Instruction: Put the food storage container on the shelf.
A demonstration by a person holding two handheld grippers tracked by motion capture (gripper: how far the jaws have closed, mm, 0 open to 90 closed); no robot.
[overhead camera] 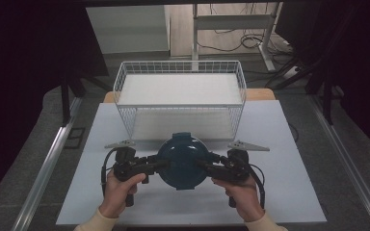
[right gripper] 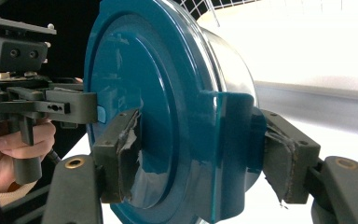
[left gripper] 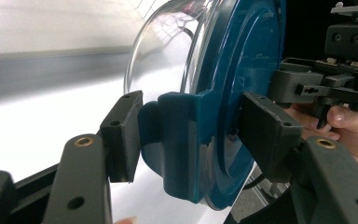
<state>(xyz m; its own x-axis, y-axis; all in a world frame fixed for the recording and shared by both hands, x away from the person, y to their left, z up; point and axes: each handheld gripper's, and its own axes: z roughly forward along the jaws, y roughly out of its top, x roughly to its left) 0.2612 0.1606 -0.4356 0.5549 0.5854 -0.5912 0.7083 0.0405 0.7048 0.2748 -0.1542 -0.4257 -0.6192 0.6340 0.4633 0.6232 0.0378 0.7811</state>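
A round container (overhead camera: pixel 182 161) with a dark teal lid and a clear bowl is held between my two grippers, just in front of the wire basket. My left gripper (overhead camera: pixel 160 164) is shut on the teal clip at its left side. In the left gripper view, one pad (left gripper: pixel 121 135) presses the clip (left gripper: pixel 177 140) and the other lies on the lid (left gripper: pixel 242 60). My right gripper (overhead camera: pixel 203 164) is shut on the opposite clip (right gripper: pixel 228 140), with its taped pads (right gripper: pixel 121 154) squeezing lid (right gripper: pixel 135 74) and clip. A hand holds each gripper.
A white wire basket (overhead camera: pixel 180 65) with a white liner stands at the back of the pale table top (overhead camera: pixel 279 192). Metal rails run along both sides of the table. Desk legs and cables lie on the floor beyond.
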